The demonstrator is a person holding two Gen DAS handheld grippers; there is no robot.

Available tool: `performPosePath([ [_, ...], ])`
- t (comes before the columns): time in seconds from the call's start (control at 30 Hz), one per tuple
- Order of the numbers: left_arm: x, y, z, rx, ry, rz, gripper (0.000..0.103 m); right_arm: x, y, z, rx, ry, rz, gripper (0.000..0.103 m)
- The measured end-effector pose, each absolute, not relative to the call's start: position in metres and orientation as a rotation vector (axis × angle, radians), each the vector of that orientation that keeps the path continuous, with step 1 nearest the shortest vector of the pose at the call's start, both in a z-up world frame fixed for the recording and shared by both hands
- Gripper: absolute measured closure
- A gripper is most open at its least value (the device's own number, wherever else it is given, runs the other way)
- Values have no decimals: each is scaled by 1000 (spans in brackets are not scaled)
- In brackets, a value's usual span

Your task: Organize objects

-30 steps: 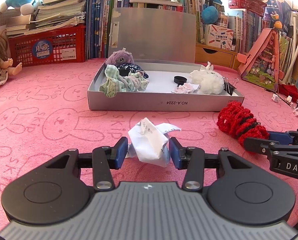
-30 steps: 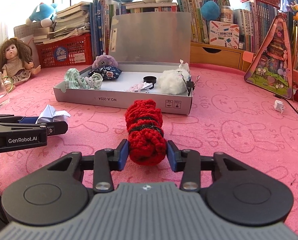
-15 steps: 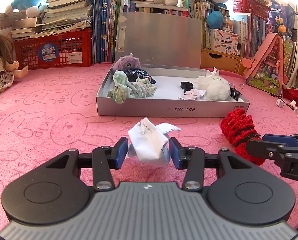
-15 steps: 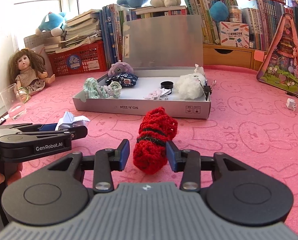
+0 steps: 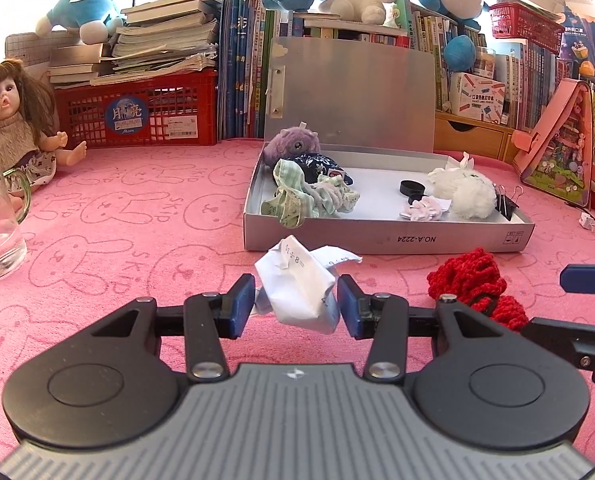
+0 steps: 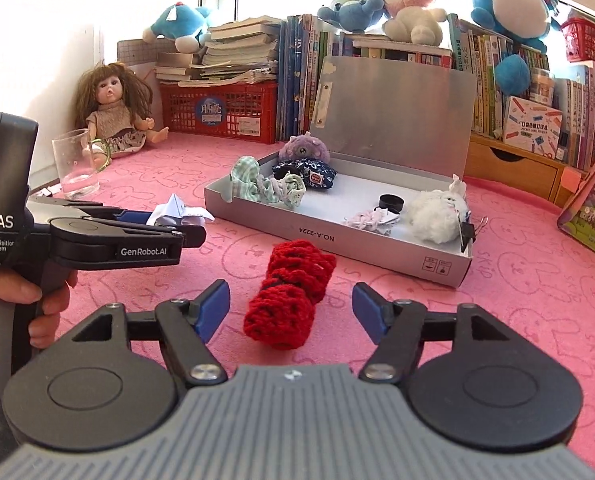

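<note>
floor: pink rabbit-print mat [image 5: 145, 216] | back: bookshelves [image 6: 537, 92] | windows [image 6: 153, 4] (bright daylight)

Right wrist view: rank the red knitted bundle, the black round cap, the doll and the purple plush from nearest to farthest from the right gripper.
1. Red knitted bundle: on the pink mat between the opening fingers of the right gripper, untouched.
2. Black round cap: in the grey box, right of centre.
3. Purple plush: box's far left corner.
4. Doll: far left, against the wall.
</note>
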State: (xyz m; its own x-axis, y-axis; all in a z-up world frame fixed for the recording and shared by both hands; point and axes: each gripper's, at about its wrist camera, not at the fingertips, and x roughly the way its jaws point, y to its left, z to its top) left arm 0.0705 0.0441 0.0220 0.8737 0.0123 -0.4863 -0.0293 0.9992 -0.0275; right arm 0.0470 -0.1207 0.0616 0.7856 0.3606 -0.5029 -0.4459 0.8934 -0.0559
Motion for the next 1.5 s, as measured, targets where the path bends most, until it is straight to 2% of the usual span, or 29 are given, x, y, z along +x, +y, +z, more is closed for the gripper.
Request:
performPosePath([
  [0.13, 67, 47, 20, -24, 514, 15, 51, 59, -122, 65, -335, 482, 461, 6],
  [0.4, 62, 53, 15, -13, 525, 4, 45, 80, -100, 58, -538, 564, 584, 5],
  [0.63, 55, 59, 16, 2, 510, -24, 38, 88, -62, 60, -862, 624, 714, 4],
  [0.8, 54, 63, 7, -6, 518, -52, 35, 101, -50, 45, -905, 694, 722, 4],
  [0.87, 54, 65, 3, -16, 527, -60, 34, 107, -52, 46, -854, 718, 719, 8],
  [0.93, 54, 67, 1, -23, 532, -61, 34, 113, -56, 50, -770, 770, 706, 25],
  [1.0, 54, 68, 0, -30, 533, -58, 33, 116, -59, 54, -695, 799, 670, 32],
  [1.03, 54, 69, -1, -37, 530, -56, 33, 118, -62, 57, -642, 811, 629, 45],
  [1.1, 55, 70, 0, -51, 528, -53, 32, 122, -70, 60, -516, 860, 535, 56],
  [1.13, 55, 71, 0, -57, 528, -52, 32, 123, -75, 61, -437, 879, 509, 57],
  [1.27, 56, 70, 2, -60, 523, -52, 31, 122, -92, 63, -282, 926, 473, 57],
  [1.3, 55, 70, 3, -60, 521, -52, 31, 120, -94, 62, -291, 928, 480, 54],
  [1.33, 55, 70, 3, -61, 520, -51, 31, 116, -95, 60, -327, 925, 479, 43],
  [1.5, 57, 68, 3, -77, 519, -51, 29, 109, -108, 55, -361, 942, 458, 36],
])
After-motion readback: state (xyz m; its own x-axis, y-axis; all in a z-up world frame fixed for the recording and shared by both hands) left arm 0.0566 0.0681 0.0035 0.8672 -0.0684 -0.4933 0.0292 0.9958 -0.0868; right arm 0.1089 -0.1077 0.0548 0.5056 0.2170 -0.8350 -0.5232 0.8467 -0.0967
